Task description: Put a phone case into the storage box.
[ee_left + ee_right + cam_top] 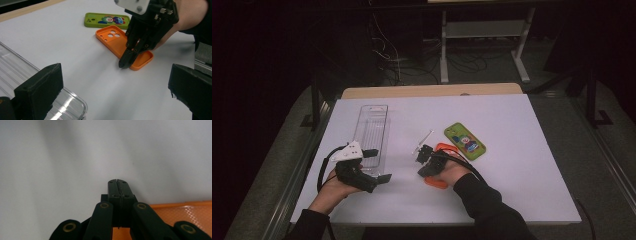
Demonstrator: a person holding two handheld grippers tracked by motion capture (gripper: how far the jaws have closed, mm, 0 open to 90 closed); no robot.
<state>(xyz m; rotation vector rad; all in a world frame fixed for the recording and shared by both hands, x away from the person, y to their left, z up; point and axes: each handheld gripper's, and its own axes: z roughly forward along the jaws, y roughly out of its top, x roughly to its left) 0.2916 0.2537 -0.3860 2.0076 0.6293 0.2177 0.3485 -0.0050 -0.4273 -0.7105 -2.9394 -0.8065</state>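
An orange phone case (113, 41) lies open side up on the white table, partly under a hand in the high view (438, 148). My right gripper (124, 64) points down with its jaws pressed together and nothing between them. Its tip sits at the case's long edge near one end (421, 171). In the right gripper view the shut tips (117, 182) hang over bare table, with the orange case (192, 211) at the lower right. My left gripper (378, 166) is held level to the left, open and empty (115, 100), over the near end of a clear plastic tray (373, 131).
A green phone case with a cartoon print (465, 141) lies just right of the orange one, seen again beyond it (107, 20). The clear tray's rim (75, 105) runs under my left jaw. The white table (522, 170) ends at a wooden edge (432, 91) at the back.
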